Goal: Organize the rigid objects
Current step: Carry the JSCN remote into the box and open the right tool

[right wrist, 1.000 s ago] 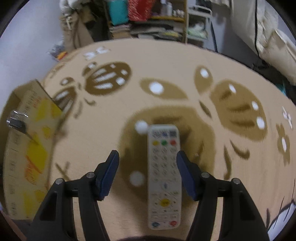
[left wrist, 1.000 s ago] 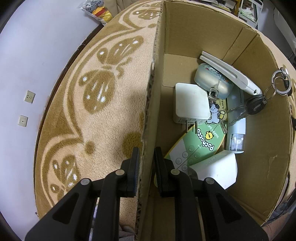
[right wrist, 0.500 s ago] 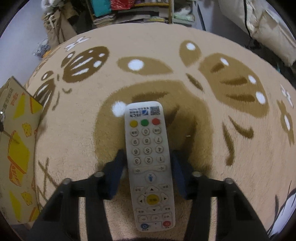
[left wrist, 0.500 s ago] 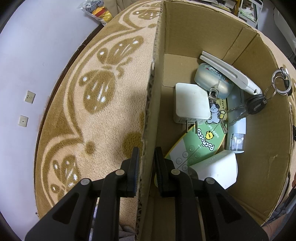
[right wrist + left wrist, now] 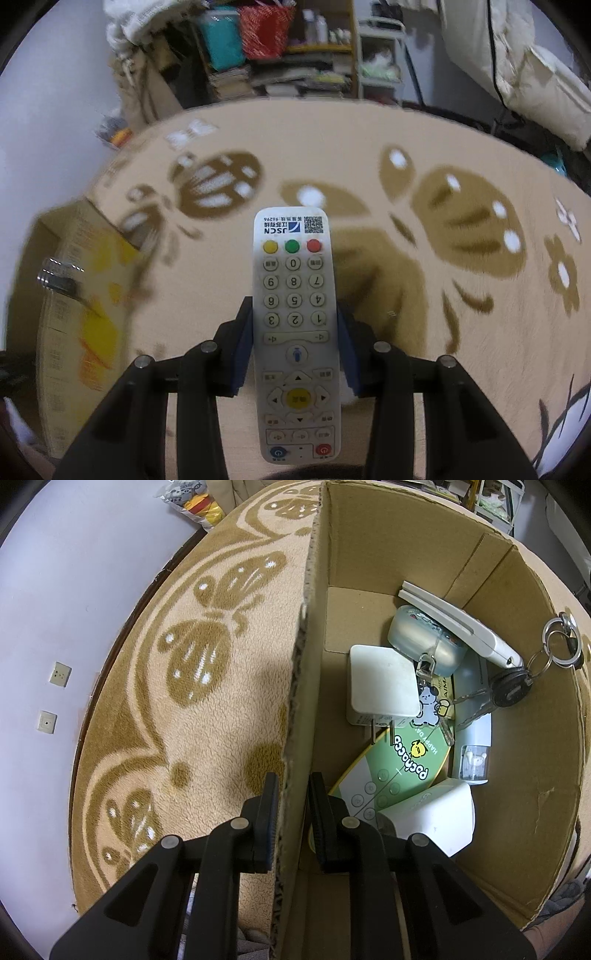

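Note:
My left gripper [image 5: 293,790] is shut on the near wall of the cardboard box [image 5: 301,686], one finger outside and one inside. Inside the box lie a white charger [image 5: 382,685], a green card [image 5: 399,764], a white case [image 5: 434,814], a pale pouch [image 5: 424,638], a white folded tool [image 5: 461,627] and keys [image 5: 511,686] on a ring. My right gripper [image 5: 294,314] is shut on a white remote control [image 5: 294,325], held above the carpet with its buttons facing up. The box [image 5: 74,295] shows blurred at the left of the right wrist view.
A beige carpet [image 5: 207,686] with brown butterfly patterns lies under everything. A pale wall with sockets [image 5: 61,674] is at the left. Cluttered shelves [image 5: 280,55] and a white covered bundle [image 5: 517,66] stand past the carpet's far edge.
My right gripper closed on the remote and lifted it off the carpet; the view tilted up toward the shelves. The left gripper and the box have not moved.

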### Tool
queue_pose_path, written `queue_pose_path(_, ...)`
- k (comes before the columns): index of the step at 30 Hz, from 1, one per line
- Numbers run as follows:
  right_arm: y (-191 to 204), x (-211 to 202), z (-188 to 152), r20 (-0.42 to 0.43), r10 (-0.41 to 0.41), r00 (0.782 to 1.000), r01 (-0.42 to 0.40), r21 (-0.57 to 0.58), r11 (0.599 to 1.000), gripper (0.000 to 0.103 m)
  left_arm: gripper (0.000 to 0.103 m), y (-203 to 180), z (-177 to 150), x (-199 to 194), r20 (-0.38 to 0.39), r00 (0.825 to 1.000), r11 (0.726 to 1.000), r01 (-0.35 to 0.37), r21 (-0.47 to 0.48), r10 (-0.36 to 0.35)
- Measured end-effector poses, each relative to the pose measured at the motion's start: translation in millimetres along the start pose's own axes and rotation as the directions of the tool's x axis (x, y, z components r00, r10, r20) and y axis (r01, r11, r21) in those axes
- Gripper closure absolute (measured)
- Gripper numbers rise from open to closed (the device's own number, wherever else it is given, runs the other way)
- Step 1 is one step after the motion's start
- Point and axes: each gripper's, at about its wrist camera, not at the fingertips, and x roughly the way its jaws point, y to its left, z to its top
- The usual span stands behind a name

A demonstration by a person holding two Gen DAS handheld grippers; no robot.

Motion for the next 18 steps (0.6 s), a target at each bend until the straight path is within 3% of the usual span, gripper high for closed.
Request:
queue_pose_path(9, 75.8, -42.9, 36.9, 0.094, 0.126, 0.988, -0.114, -0.119, 0.986, 0.058, 0.087, -0.1, 1.0, -0.6, -0.001, 1.0, 1.0, 0.004, -0.002, -0.004)
queue_pose_path(18, 131.0, -43.4, 33.0, 0.055, 0.22, 0.974, -0.208, -0.172, 0.963, 0.058, 0.087, 1.8, 2.1, 0.2, -0.003, 1.0, 1.0, 0.013, -0.009, -0.013)
